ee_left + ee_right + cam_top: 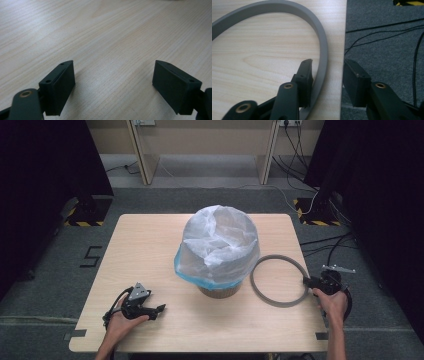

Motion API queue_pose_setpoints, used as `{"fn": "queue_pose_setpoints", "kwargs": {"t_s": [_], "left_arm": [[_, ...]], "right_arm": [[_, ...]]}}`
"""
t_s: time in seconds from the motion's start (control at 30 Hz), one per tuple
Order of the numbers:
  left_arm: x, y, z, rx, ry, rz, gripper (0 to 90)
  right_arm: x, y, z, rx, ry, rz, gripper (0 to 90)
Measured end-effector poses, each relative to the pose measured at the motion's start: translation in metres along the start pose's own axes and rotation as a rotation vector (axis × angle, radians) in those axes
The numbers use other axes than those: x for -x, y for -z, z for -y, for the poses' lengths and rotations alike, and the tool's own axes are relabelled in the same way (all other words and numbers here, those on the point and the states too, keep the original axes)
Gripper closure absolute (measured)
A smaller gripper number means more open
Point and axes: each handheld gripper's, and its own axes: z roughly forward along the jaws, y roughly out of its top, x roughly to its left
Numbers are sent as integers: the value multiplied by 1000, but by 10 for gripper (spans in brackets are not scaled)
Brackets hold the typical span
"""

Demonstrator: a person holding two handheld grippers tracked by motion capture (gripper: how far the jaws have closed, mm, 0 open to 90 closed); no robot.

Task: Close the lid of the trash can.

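A round bin (pixel 218 291) stands mid-table, with a white plastic bag (pixel 220 242) with a blue hem pulled over it. A grey flat ring (pixel 276 304) lies on the table to its right. My right gripper (pixel 307 281) sits at the ring's right side by the table edge. In the right gripper view its jaws (pixel 328 63) straddle the ring's band (pixel 323 45): one pad is against the inner side, while the other hangs off the table edge with a gap. My left gripper (pixel 161 309) rests at the front left, its jaws (pixel 113 72) open wide over bare wood.
The wooden table (pixel 145 250) ends right beside the ring. Grey carpet with black cables (pixel 387 32) lies beyond that edge. Dark curtained stands flank the table, with table legs and wall sockets at the back.
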Motion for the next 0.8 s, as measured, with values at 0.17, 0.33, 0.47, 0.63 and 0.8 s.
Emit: {"fn": "queue_pose_setpoints", "kwargs": {"t_s": [0.17,0.33,0.47,0.63,0.8], "left_arm": [[0,0,0,0,0,0,172],[0,0,0,0,0,0,172],[0,0,0,0,0,0,172],[0,0,0,0,0,0,172],[0,0,0,0,0,0,172]], "right_arm": [[7,3,3,7,-26,-33,672],[13,7,6,12,-41,-54,741],[13,8,6,8,-34,-46,763],[15,10,7,7,-37,-56,800],[17,12,7,5,-32,-63,830]]}}
